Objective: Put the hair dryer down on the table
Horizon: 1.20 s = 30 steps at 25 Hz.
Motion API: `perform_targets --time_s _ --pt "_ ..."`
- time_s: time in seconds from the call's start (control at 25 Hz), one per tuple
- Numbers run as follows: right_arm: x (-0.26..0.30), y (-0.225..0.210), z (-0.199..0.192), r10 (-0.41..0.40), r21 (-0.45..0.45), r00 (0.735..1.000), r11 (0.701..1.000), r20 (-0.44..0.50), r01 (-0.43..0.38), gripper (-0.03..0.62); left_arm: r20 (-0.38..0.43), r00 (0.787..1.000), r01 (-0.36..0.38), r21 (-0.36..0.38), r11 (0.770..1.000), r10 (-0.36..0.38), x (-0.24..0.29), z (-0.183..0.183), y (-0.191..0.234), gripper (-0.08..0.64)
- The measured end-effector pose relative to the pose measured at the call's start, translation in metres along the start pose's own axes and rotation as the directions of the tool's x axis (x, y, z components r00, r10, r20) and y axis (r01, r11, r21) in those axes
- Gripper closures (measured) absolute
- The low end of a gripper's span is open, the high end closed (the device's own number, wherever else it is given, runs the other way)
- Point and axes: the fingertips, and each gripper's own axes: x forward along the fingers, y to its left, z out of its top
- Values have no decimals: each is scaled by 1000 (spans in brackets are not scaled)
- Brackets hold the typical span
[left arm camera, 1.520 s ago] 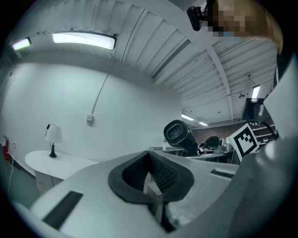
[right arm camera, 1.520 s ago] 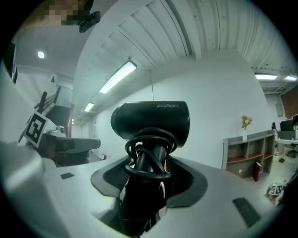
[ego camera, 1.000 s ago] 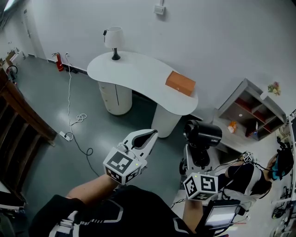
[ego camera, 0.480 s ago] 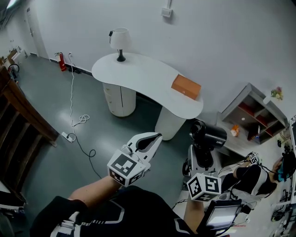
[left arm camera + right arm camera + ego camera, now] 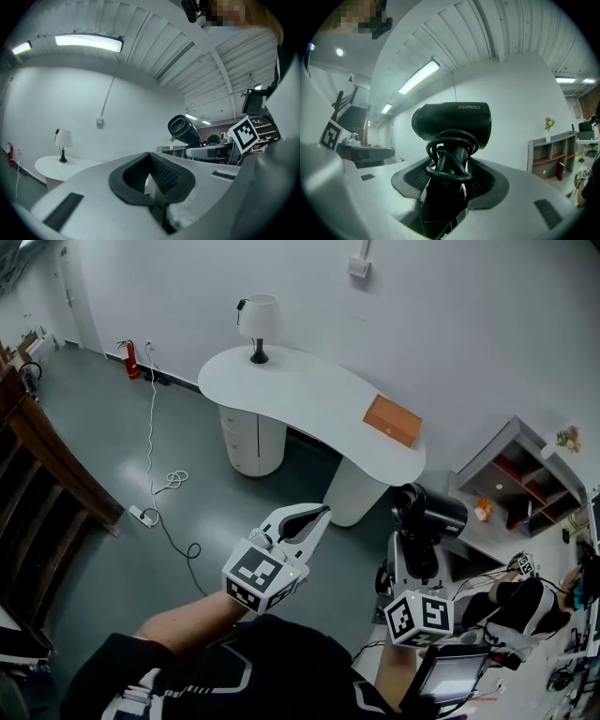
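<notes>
A person stands in a big room and holds a gripper in each hand. The right gripper (image 5: 413, 559) has its two fingers pressed on the handle of a black hair dryer (image 5: 429, 513). The hair dryer stands up straight, with its fat round body on top. Its black cord (image 5: 449, 161) is wound in loops around the handle, just above the fingers. The hair dryer is up in the air in front of the person, not on the table. The left gripper (image 5: 313, 516) is out in front too, beside the right one, and its two fingers are pushed together with nothing between them. The white table (image 5: 300, 395) has a long curvy top and stands by the wall, a good way past both grippers. A small lamp (image 5: 259, 322) with a white shade stands at one end of it. A flat orange box (image 5: 392, 420) lies near the other end. A low shelf (image 5: 516, 470) stands to the right of the table. A white cable (image 5: 161, 486) lies on the grey floor (image 5: 141, 559), and a red fire extinguisher (image 5: 132, 360) stands against the wall.
</notes>
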Motion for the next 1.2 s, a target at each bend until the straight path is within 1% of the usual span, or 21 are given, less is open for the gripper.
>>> perform_targets --time_s 0.28,0.6,0.92,1.2 --pt "8 29 1 4 -15 1000 1000 -5 -4 344 6 1000 11 -1 1000 -11 -16 1 21 554" --pt "33 41 -4 20 -24 1000 1000 -19 -21 344 7 1000 -16 -27 1000 16 -17 -5 49 554" --pt "85 29 -1 55 -7 998 998 -13 -55 344 6 998 -59 -29 998 59 15 1 82 554" --pt "137 10 4 91 -12 996 996 -9 -91 344 6 996 -87 -13 996 87 61 8 110 554"
